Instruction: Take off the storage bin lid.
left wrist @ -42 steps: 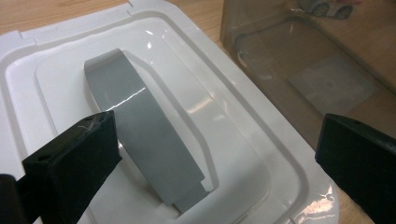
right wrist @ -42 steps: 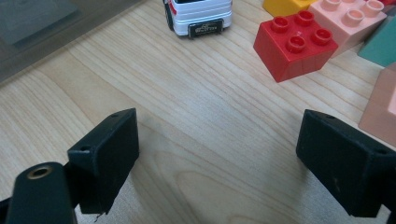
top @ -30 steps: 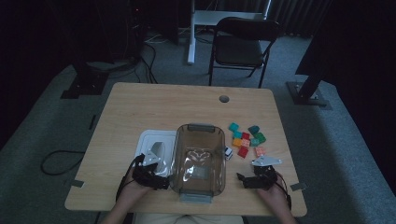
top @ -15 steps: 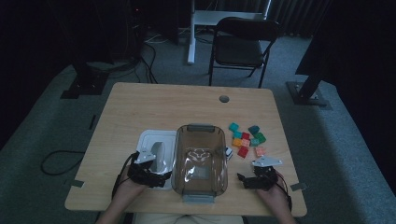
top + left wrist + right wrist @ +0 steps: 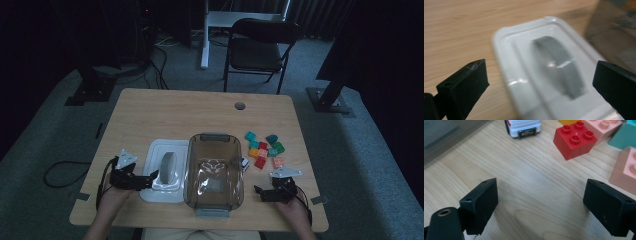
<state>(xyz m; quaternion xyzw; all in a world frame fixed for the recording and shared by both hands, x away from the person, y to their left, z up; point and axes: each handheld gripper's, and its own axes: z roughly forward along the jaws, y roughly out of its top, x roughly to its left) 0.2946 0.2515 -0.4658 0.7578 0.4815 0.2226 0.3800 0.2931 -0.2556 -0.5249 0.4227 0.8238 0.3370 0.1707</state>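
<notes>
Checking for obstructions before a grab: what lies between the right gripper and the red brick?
Only bare wood: in the right gripper view, the open right gripper faces the red brick across uncovered table.

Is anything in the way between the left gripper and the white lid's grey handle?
Nothing visible. The left gripper, jaws open, faces the grey handle of the white lid directly; the clear bin sits off to one side.

Each handheld unit, the left gripper point(image 5: 152, 178) and the right gripper point(image 5: 259, 192), is noted as black-bodied with two blocky matte-black jaws pierced by small holes, a grey three-cornered plate on top, a dark trailing cable, and a brass-coloured eyelet on the right unit.
</notes>
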